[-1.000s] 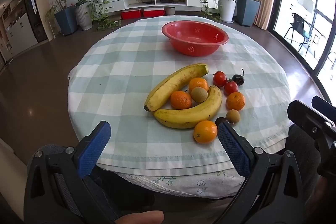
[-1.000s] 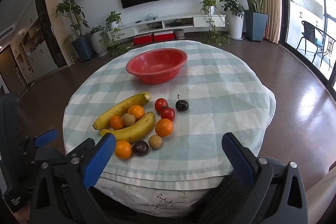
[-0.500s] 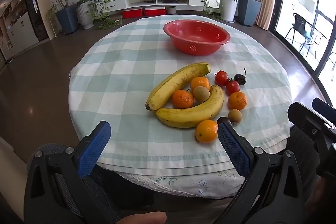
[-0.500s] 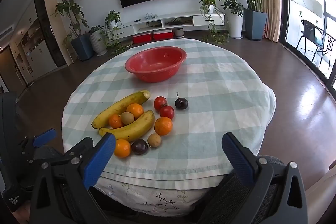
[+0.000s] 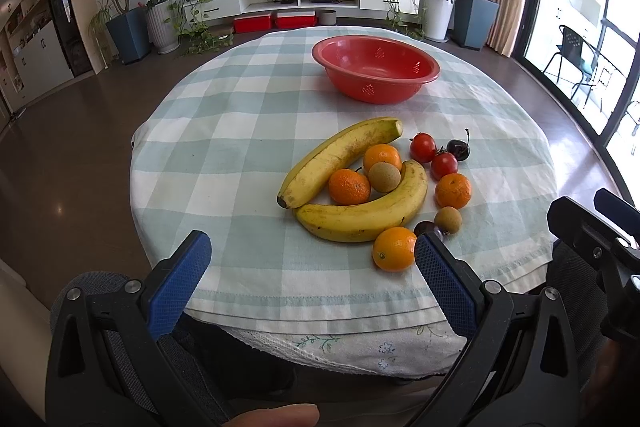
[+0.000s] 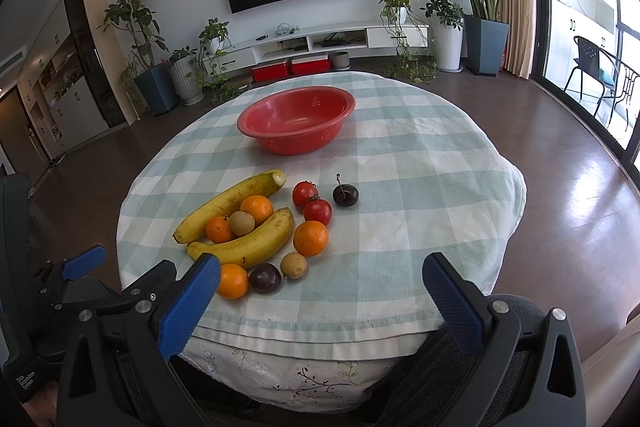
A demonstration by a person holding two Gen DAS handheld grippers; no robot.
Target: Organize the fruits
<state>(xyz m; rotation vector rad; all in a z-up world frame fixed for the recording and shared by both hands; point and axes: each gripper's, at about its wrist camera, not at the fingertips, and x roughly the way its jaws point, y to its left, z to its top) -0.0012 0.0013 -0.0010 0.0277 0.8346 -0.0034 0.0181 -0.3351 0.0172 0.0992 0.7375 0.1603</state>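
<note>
Left wrist view: the fruits are grouped at centre right of the frame on the checked tablecloth (image 5: 224, 147), two bananas (image 5: 362, 213) enclosing oranges, with the empty red bowl (image 5: 376, 69) set above them, presumably as the collecting vessel. The left gripper (image 5: 308, 267) is held at the lower edge, jaws spread wide, nothing gripped or touched. In the right wrist view the right gripper (image 6: 320, 287) is likewise spread and empty, near the table edge.

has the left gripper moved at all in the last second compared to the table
Yes, slightly. In the left wrist view the red bowl and the bananas sit a little lower and further right than a second ago, so the open left gripper has tilted up and leftward.
</note>
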